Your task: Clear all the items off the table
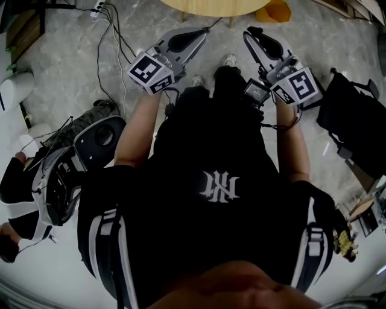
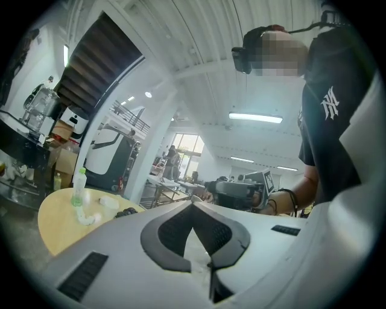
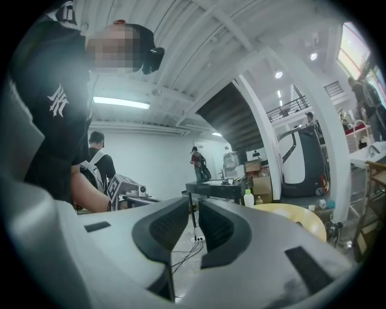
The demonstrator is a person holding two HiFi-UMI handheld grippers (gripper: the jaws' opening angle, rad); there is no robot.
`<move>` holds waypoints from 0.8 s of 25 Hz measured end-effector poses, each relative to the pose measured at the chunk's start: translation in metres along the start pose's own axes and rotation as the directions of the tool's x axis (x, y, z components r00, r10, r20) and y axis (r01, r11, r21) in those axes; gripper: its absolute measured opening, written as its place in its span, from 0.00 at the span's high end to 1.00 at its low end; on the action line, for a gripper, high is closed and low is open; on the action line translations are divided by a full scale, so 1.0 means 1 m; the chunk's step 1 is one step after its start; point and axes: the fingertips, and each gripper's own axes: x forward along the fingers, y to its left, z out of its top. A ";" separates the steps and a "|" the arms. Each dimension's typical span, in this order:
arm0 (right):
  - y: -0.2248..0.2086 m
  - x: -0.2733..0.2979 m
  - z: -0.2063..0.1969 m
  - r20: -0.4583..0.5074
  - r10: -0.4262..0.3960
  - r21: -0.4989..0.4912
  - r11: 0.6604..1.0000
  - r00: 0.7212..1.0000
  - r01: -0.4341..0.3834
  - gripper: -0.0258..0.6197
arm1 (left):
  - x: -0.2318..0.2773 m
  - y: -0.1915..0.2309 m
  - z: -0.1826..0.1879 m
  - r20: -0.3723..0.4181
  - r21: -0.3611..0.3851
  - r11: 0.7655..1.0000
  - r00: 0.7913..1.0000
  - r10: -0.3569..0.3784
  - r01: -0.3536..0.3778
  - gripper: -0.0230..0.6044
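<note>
Green-capped clear bottle [image 2: 78,188] stands on round yellow desk [image 2: 57,226] — left hand-held gripper [image 2: 193,205] closed, empty; right hand-held gripper [image 3: 194,203] slightly parted, empty.

Bare floor [image 1: 60,60] leads to the table [image 1: 211,7], cables [image 1: 111,42] left.

bottle [image 2: 78,188] on table [image 2: 51,228] | dark item [image 2: 126,212] right of bottle (same table)

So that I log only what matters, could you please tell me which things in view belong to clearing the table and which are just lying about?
For the job: round table, green-capped bottle, curved white piece, white packet, small black item.

Just lying about: floor cables, black bag, black-and-white device on the floor.
</note>
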 end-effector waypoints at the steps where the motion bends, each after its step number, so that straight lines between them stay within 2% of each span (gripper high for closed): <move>1: -0.014 0.002 -0.003 -0.001 0.004 0.004 1.000 1.000 -0.004 0.87 | 0.010 0.008 -0.002 -0.007 0.001 1.000 1.000 0.008 -0.008 0.94; 7: -0.080 0.024 0.001 -0.007 0.060 0.032 0.998 0.998 -0.060 0.87 | 0.050 0.052 0.007 -0.030 -0.013 0.996 0.996 0.086 -0.087 0.94; 12: -0.180 0.031 -0.011 -0.012 0.096 0.063 0.993 0.995 -0.095 0.87 | 0.121 0.091 -0.001 -0.083 -0.024 0.988 0.985 0.149 -0.151 0.94; 13: -0.196 0.036 -0.015 -0.018 0.101 0.063 0.993 0.995 -0.100 0.82 | 0.132 0.100 -0.002 -0.089 -0.024 0.987 0.984 0.157 -0.160 0.94; 16: -0.228 0.047 -0.027 -0.038 0.111 0.054 0.993 0.993 -0.109 0.81 | 0.154 0.121 -0.003 -0.088 -0.033 0.982 0.980 0.181 -0.184 0.94; 20: -0.255 0.069 -0.046 -0.065 0.125 0.032 0.992 0.990 -0.123 0.73 | 0.168 0.147 -0.010 -0.089 -0.046 0.981 0.979 0.185 -0.189 0.94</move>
